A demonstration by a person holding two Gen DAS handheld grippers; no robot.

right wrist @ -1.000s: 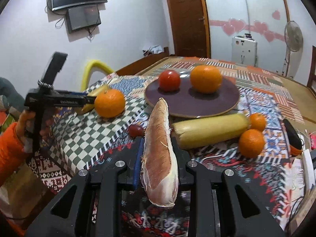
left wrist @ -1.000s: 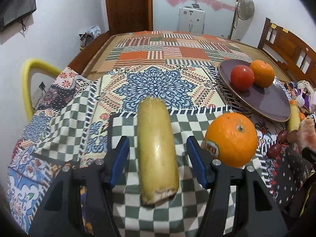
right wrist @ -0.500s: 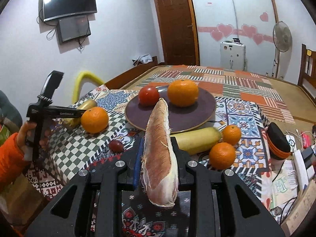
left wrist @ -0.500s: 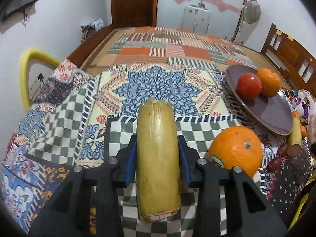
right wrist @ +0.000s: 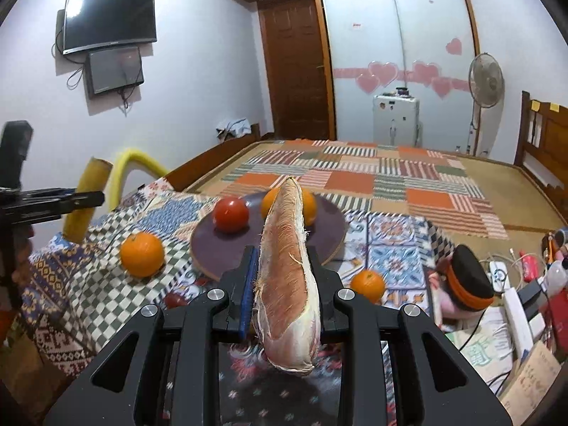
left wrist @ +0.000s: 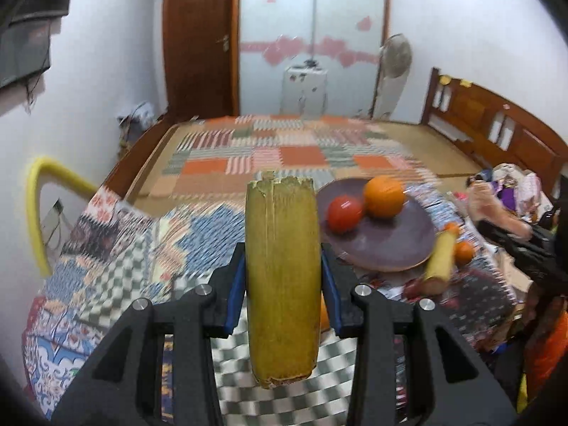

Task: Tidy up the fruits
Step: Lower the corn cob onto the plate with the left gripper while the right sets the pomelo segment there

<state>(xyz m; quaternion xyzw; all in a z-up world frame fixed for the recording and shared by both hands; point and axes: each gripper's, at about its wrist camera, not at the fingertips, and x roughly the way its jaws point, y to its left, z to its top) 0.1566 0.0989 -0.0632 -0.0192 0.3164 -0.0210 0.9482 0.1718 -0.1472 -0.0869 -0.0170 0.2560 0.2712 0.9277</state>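
A: What does the left claw (left wrist: 283, 285) hold?
B: It is clamped on a yellow-green stalk (left wrist: 282, 280), blue pads pressed to both sides, above the checked cloth (left wrist: 248, 397).
A: And the right claw (right wrist: 284, 284)?
B: Closed on a brown, fibrous shoot (right wrist: 288, 277) that points away toward the plate (right wrist: 227, 252).
A: What lies on the plate?
B: A tomato (right wrist: 230, 214) on its left part and an orange (right wrist: 271, 203) just right of it, partly hidden behind the shoot.
A: Other fruit?
B: A big orange (right wrist: 142, 254) sits on the cloth left of the plate; a small orange (right wrist: 367, 285) lies near the plate's right rim. In the left view a second stalk (left wrist: 438, 261) lies at the plate's right edge.
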